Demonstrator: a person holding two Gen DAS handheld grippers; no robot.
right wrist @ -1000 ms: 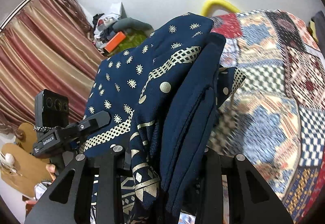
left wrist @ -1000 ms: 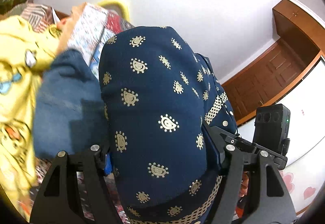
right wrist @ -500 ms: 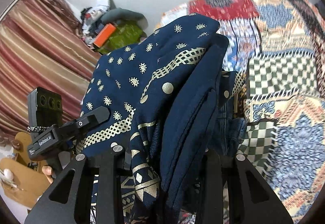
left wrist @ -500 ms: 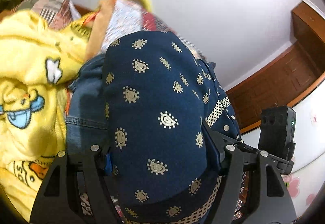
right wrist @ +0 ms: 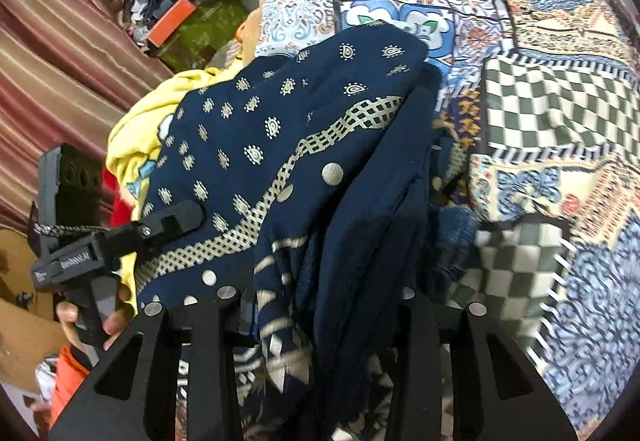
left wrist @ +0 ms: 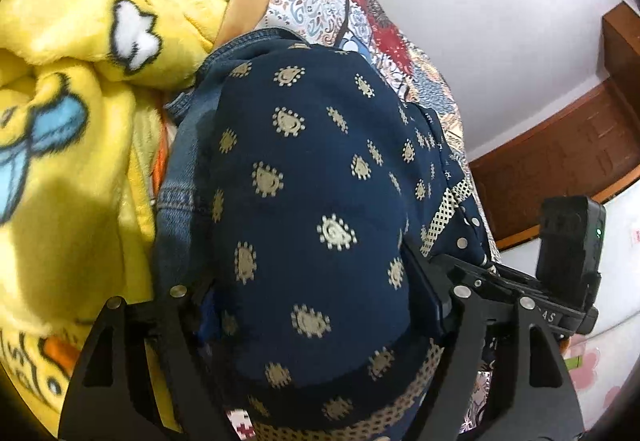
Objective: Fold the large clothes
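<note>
A folded navy garment with gold paisley print bulges up between the fingers of my left gripper, whose jaws are opening with the cloth still filling the gap. The same garment, with its checked gold band and thick folded layers, sits between the fingers of my right gripper, whose jaws are opening too. Both grippers point down at the bed. Under the garment's far edge lies blue denim. The fingertips are buried in cloth. The left gripper's body shows at the left of the right wrist view.
A yellow cartoon-print fleece blanket is heaped left of the denim. The patchwork bedspread spreads out to the right. A person's hand holds the left gripper's handle. Clutter and a striped curtain are beyond the bed.
Both grippers have sunk towards the bed with the navy garment. The denim, the yellow blanket and the bedspread now fill more of the views, and less wall shows.
</note>
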